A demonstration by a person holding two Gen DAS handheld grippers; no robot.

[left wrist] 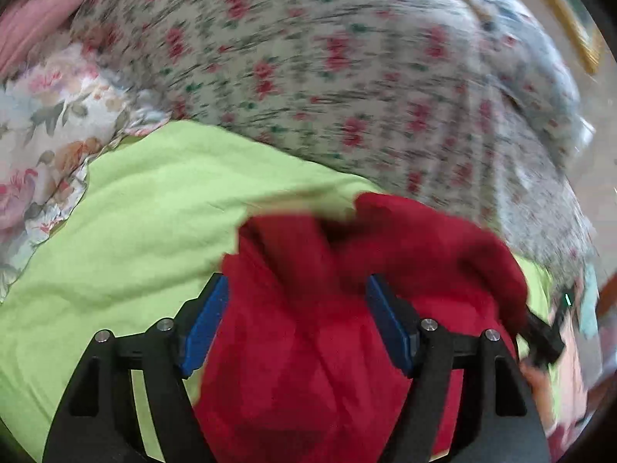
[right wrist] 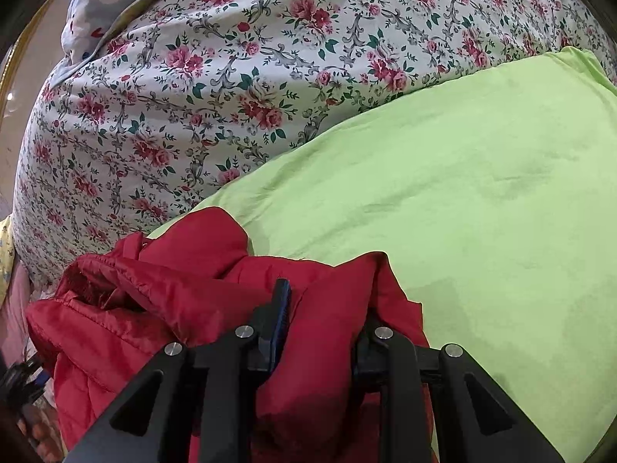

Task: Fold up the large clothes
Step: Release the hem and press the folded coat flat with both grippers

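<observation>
Now | right hand-held gripper (right wrist: 320, 320) clenches red jacket (right wrist: 185, 293) | left hand-held gripper (left wrist: 297, 320) released above it

Red jacket (right wrist: 185, 293); lime-green sheet (right wrist: 462, 193); white quilt (right wrist: 193, 96), pink-rose print; blue claw pads (left wrist: 204, 328).

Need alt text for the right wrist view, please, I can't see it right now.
The right tool is shut on a bunched fold of the red quilted jacket, which lies on a lime-green sheet. A rose-print duvet is heaped behind.
</observation>
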